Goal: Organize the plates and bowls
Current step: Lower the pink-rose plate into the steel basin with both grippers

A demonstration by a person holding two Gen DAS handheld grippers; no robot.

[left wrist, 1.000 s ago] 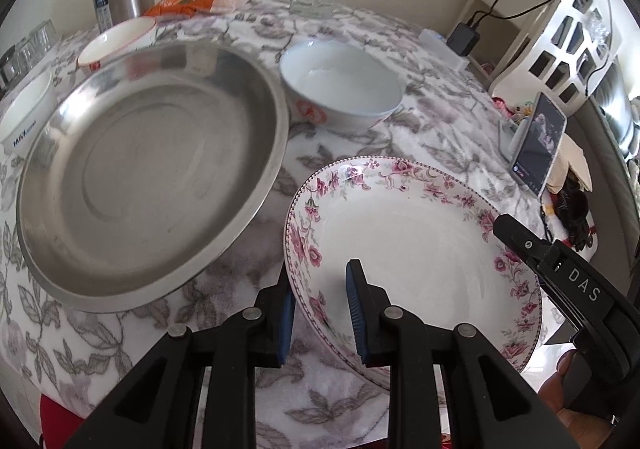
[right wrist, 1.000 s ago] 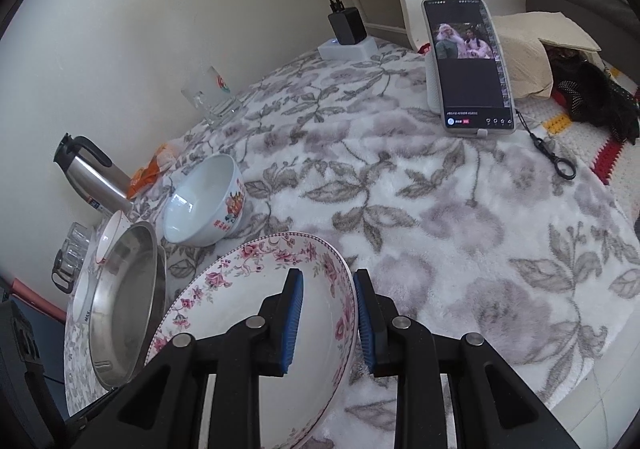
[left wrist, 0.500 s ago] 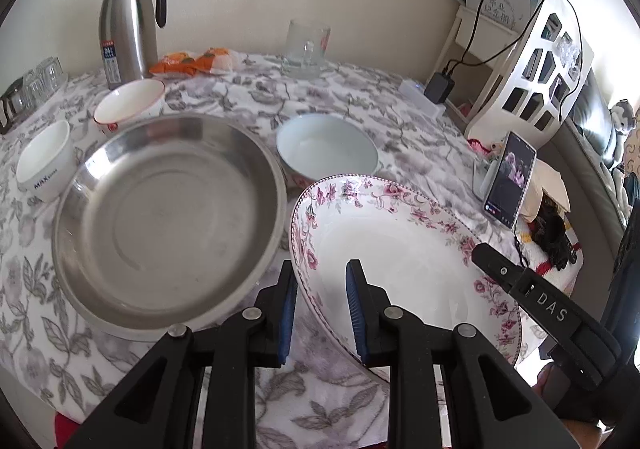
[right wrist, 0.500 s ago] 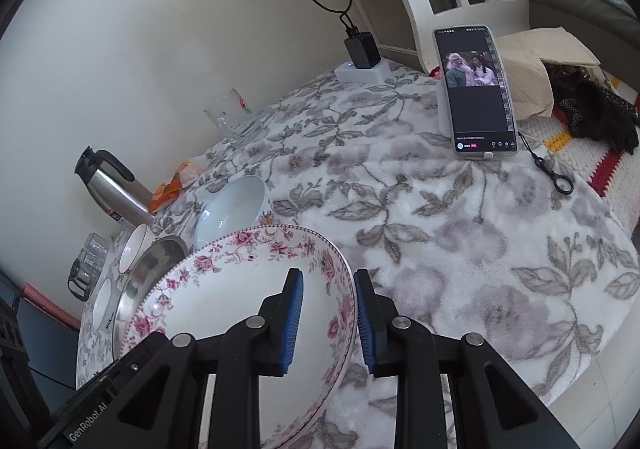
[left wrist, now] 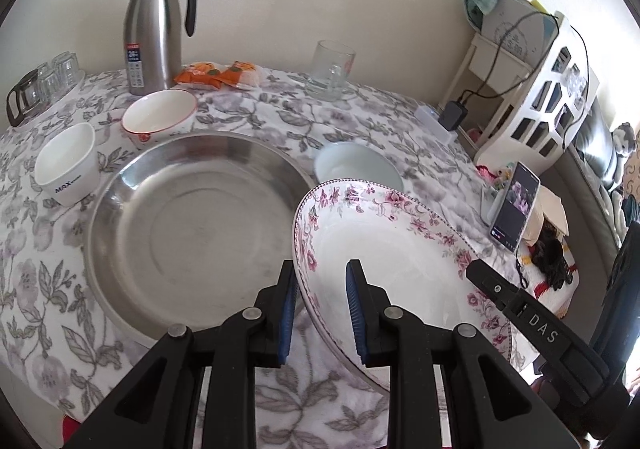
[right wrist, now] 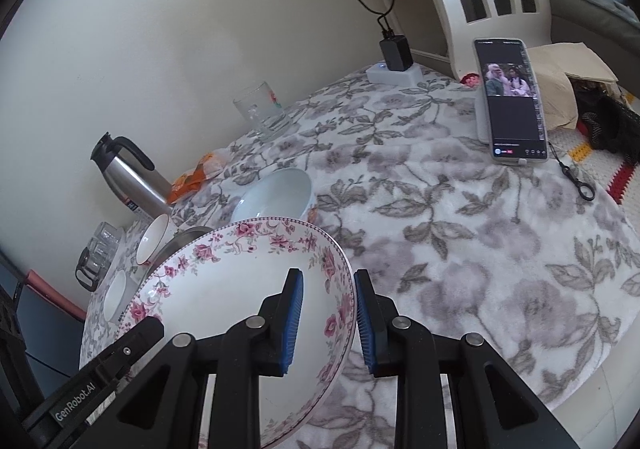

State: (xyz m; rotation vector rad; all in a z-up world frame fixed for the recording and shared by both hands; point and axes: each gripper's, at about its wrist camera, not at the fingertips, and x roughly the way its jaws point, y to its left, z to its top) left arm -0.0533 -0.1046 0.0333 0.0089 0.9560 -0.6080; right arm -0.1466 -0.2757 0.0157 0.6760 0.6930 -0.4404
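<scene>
Both grippers have the floral plate (left wrist: 392,249) pinched by its rim, one on each side. The left gripper (left wrist: 320,305) has its blue fingers (left wrist: 354,309) narrow, clamped over the plate's left edge, one pad inside and one outside. The right gripper (right wrist: 326,319) does the same on the plate's right edge, fingers narrow around the rim. The plate sits tilted, raised off the bench (right wrist: 480,249), its left rim overlapping the edge of the big steel basin (left wrist: 192,233) just beside it.

Past the plate, on the far side, there's a pale blue bowl (left wrist: 360,165) partly hidden behind its rim. Further left, a red-rimmed bowl (left wrist: 158,117) sits at the basin's far edge, and a white cup (left wrist: 68,165) is near its left side. Along the far wall: a steel thermos (left wrist: 154,33), orange snack packets (left wrist: 220,75) and a glass mug (left wrist: 332,69). A phone (right wrist: 512,97) is propped up on the right, screen lit.
</scene>
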